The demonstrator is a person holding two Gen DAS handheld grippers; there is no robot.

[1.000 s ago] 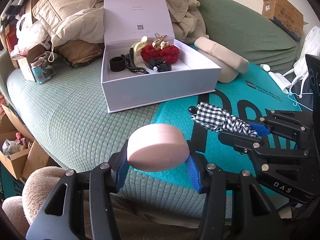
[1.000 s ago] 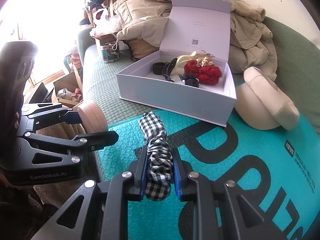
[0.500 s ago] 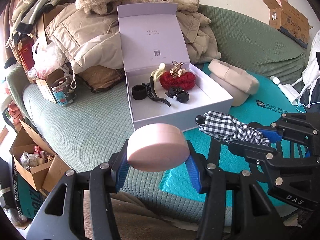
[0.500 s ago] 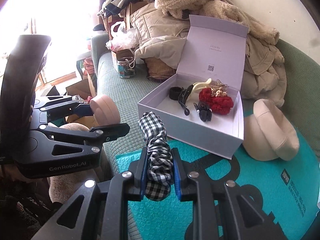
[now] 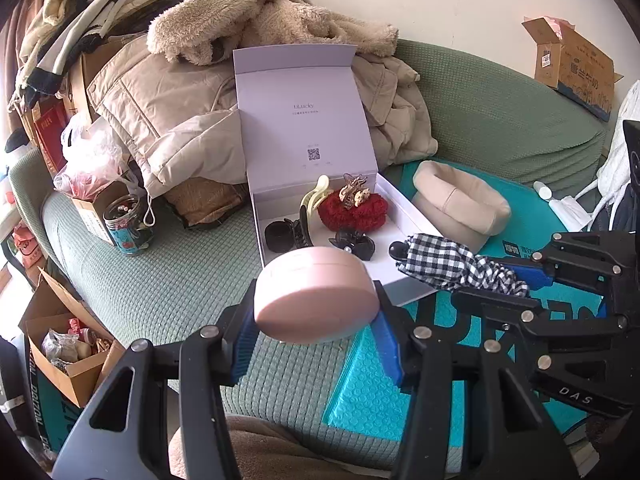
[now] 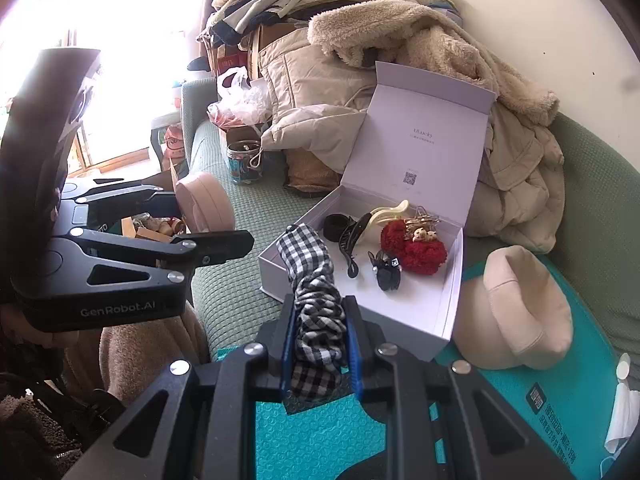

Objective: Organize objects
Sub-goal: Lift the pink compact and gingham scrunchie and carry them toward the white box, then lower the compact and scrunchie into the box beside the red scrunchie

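Grippers are both hovering above the near edge of a green sofa (image 5: 132,280), each clamping something. The left gripper (image 5: 316,334) is pinching a round pink case (image 5: 316,296) between its blue pads, jaws partly spread to the case's width, with the case lying flat and its rim facing the camera. In the right wrist view the same case (image 6: 206,202) is showing edge-on, off to the left of the box. The right gripper (image 6: 320,346) is squeezing a black-and-white checked scrunchie (image 6: 314,300) — jaws nearly together, fabric bunching up between them and sticking out forward past the fingertips toward the box's near wall.

Just beyond both is sitting an open white box (image 6: 448,320) with its lid standing upright at the back. Inside it are lying a red fluffy scrunchie (image 6: 416,252) with a small gold clip on top, a cream claw clip (image 6: 386,214), a long black claw clip (image 6: 352,240), a black band (image 6: 334,228) and a small dark bow clip (image 6: 386,270). A beige cap (image 6: 520,312) is resting just beside the box on a teal padded mailer (image 6: 320,436) — the box's near corner is overlapping that mailer too. Beige coats (image 5: 160,112) are piling up behind the box, and a printed jar (image 5: 128,224) is standing well to its left.
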